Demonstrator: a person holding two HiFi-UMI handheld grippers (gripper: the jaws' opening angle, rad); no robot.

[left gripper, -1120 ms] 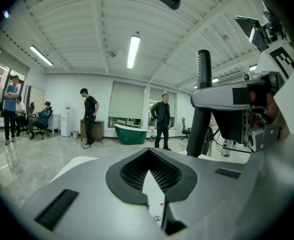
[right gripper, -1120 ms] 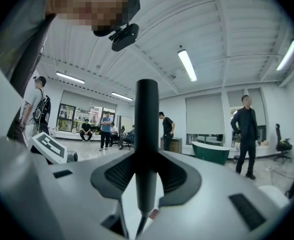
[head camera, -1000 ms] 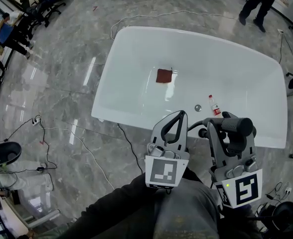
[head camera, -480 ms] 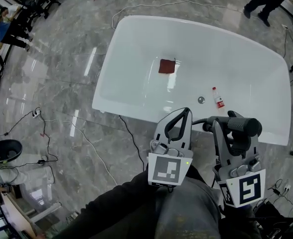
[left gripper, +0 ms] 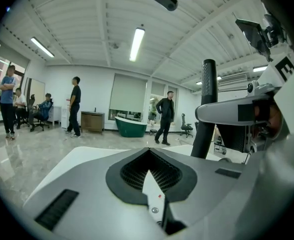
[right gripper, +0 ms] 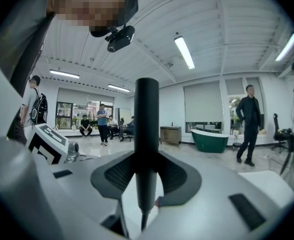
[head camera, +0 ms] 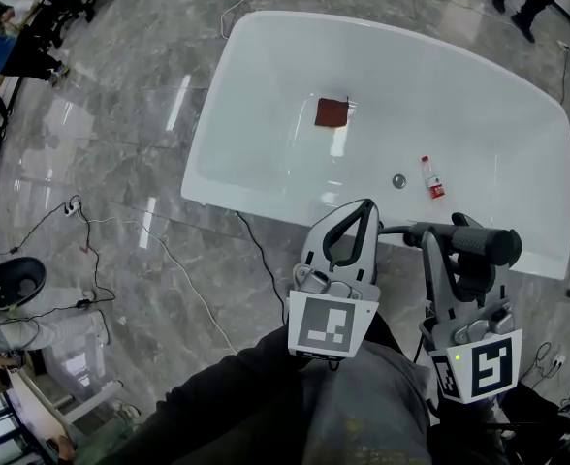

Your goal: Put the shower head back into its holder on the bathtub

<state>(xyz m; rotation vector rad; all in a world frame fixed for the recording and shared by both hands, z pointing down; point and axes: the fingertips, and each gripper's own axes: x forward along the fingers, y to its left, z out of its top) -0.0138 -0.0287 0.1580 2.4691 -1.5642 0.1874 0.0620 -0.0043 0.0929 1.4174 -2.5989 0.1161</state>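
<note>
Glossy grey marble floor (head camera: 101, 134) under ceiling strip lights (left gripper: 137, 43).

The glossy white bathtub (head camera: 266, 85) sits on a polished grey marble-look floor (head camera: 120, 143); the shower head (head camera: 477, 243) is matt black.

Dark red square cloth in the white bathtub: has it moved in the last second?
No. The dark red square cloth lies up-left of the round metal drain as before; only the view shifted.

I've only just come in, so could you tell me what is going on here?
A person stands at a tub with a gripper in each hand. The right gripper is shut on the shower head, held near the tub's close rim and not yet put back. The left gripper is shut and empty. A cloth and a bottle lie in the tub.
</note>
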